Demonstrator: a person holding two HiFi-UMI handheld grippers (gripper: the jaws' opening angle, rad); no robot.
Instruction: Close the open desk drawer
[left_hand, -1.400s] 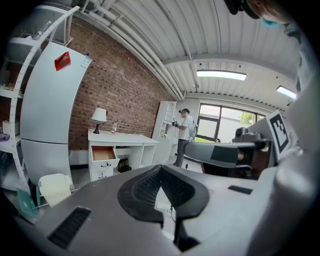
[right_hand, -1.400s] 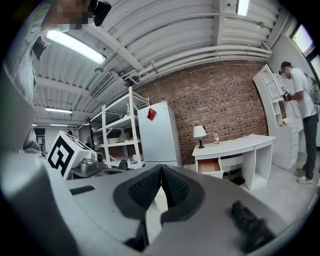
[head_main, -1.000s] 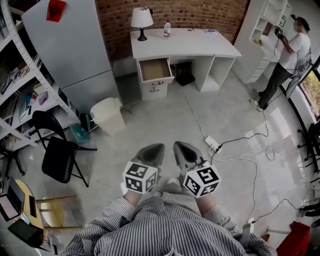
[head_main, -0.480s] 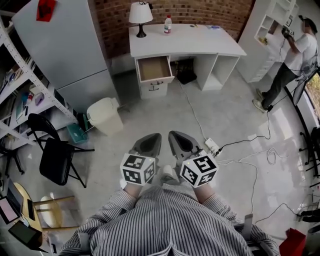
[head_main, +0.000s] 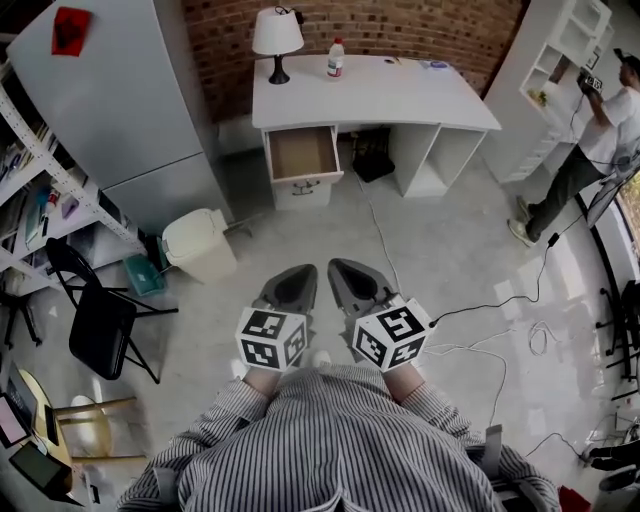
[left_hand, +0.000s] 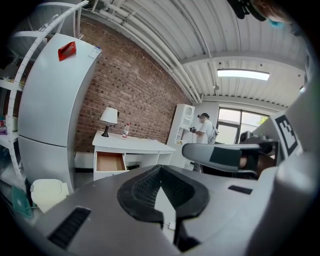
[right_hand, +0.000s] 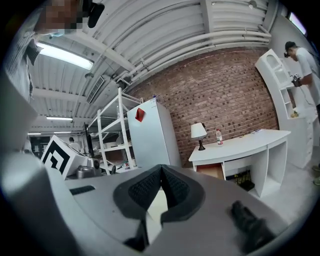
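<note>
- Drawer (head_main: 305, 152) is hanging open under the left end of the desk (head_main: 380, 92). It is pulled out toward me, and I am seeing its brown inside, which looks bare.
- Nothing of the job is looking done to me. The drawer is not pushed in, and neither gripper is touching it.
- I am standing well apart from the desk, with a wide bit of floor (head_main: 300, 225) lying between us.
- I am thinking the whole job is left: walking over, putting a gripper on the drawer front, and pushing until it is sitting flat with the desk.
- I am holding the left gripper (head_main: 300, 278) low in front of me. Its jaws are pressing together at the tips, and nothing is sitting between them.
- I am holding the right gripper (head_main: 345, 275) just beside it. Its jaws are also meeting at the tips, and it is carrying nothing.
- Both are pointing toward the desk and touching nothing.
- A cable (head_main: 378, 232) is running over the floor from the desk toward me, so I am guessing I need to step with care there.
- A bin (head_main: 198, 243) is sitting off to the left of my way.
- A lamp (head_main: 277, 35) and a bottle (head_main: 335, 58) are standing at the back of the desk top.
</note>
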